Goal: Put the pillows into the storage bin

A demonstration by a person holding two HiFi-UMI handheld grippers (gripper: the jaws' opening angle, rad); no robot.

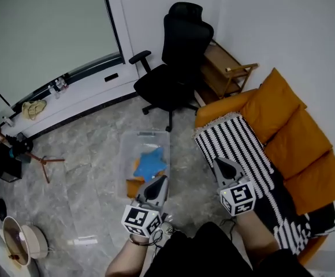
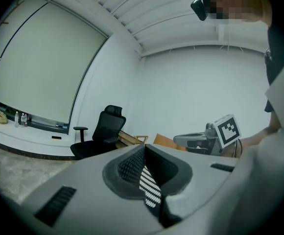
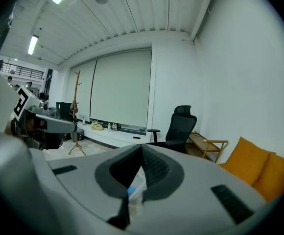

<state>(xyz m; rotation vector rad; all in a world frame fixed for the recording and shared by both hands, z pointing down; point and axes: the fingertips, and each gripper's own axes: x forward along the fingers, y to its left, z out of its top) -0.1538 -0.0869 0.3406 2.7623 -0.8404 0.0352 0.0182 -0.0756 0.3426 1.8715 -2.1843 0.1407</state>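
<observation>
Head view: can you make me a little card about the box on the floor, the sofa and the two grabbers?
storage bin: clear, on the floor, open on top
inside it: blue star-shaped pillow lying on an orange one
sofa: orange, three back cushions, striped blanket spread over the seat
left gripper: shut, holding nothing
right gripper: shut, holding nothing
also there: black office chair behind the bin

An office lounge: black swivel chair [image 1: 176, 62], orange sofa [image 1: 283, 105], big blinded window [image 1: 40, 33], marble-look floor [image 1: 92, 154]
</observation>
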